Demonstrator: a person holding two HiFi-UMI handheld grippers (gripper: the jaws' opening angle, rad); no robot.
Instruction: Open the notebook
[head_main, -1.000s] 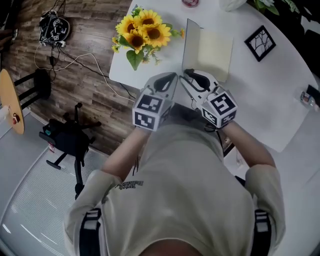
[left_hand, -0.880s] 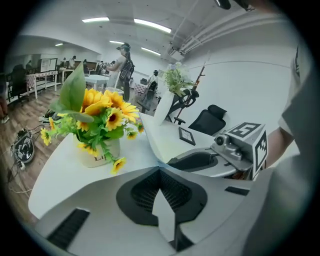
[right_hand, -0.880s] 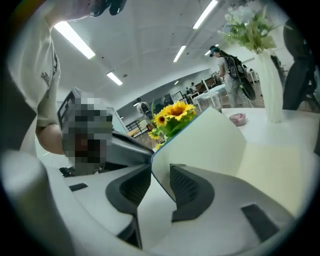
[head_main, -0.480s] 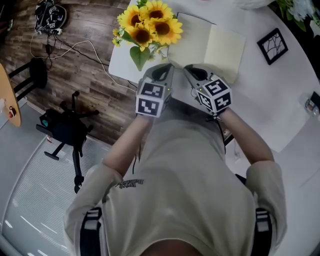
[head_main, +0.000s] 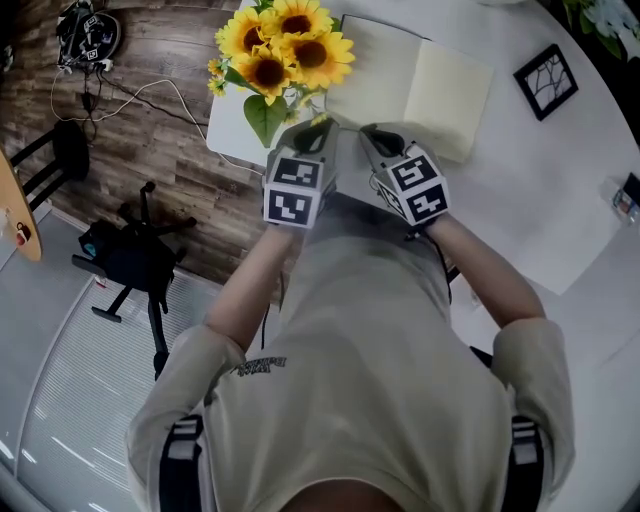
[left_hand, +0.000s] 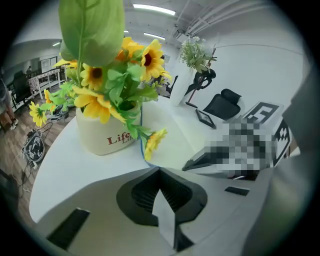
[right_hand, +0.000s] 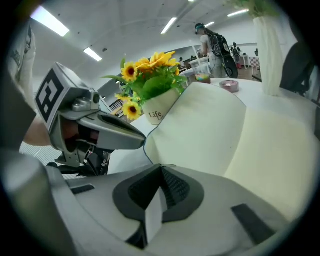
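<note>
The notebook (head_main: 410, 78) lies open on the white table (head_main: 520, 190), its cream pages blank and flat. In the right gripper view its left page (right_hand: 210, 130) fills the middle. My left gripper (head_main: 315, 130) hangs just before the notebook's near left corner, beside the sunflower pot; its jaws (left_hand: 160, 172) are shut with nothing between them. My right gripper (head_main: 372, 135) sits close to the right of it at the notebook's near edge. Its jaws (right_hand: 161, 167) are shut too, and no page shows between them. The left gripper's body (right_hand: 100, 132) is close beside the right.
A cream pot of sunflowers (head_main: 280, 50) stands at the table's near left corner, touching the notebook's left side (left_hand: 107, 135). A black picture frame (head_main: 546, 80) lies at the right. Tape roll (right_hand: 229, 86) and a white vase stand farther back. Wooden floor with cables (head_main: 120, 100) lies left.
The notebook's left cover, standing upright a second ago, now lies flat open. Both grippers have sunk toward the table's near edge, and the right jaws have gone from open to shut.
</note>
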